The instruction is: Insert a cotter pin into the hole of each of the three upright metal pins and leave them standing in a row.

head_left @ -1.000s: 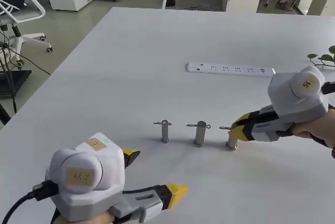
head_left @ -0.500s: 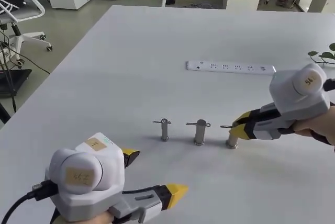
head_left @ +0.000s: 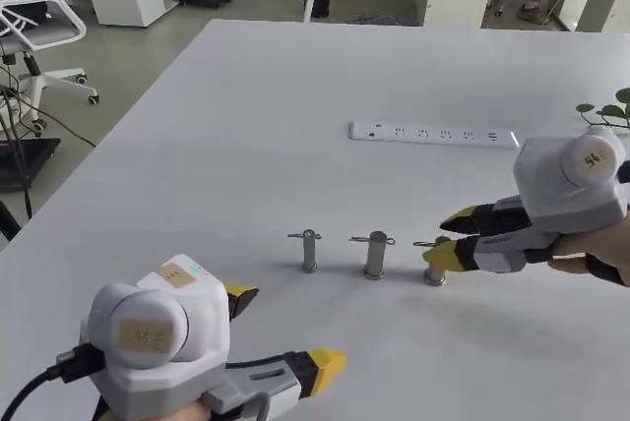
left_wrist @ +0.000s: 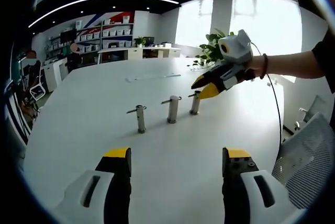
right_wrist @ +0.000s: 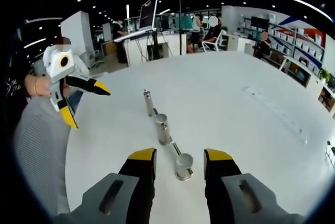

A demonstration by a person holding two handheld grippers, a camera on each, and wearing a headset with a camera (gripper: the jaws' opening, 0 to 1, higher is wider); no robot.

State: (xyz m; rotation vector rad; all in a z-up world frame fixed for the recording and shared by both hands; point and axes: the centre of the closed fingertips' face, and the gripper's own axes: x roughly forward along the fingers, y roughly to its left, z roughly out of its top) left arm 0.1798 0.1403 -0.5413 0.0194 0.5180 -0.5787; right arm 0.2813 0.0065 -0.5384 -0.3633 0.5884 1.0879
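the right gripper (head_left: 439,238) has let go. a second ago its jaws were closed together at the cotter pin (head_left: 425,242) of the rightmost pin (head_left: 434,270). now they stand apart on either side of that pin's top, and the cotter pin sits through the hole on its own. in the right gripper view the pin stands between the parted jaws. the leftmost pin (head_left: 309,254) and middle pin (head_left: 375,258) stand in line with it toward the near edge of the bench (head_left: 295,126), each with its own cotter pin across the top. the left gripper (head_left: 285,328) hangs by the near edge as before, jaws apart and empty.
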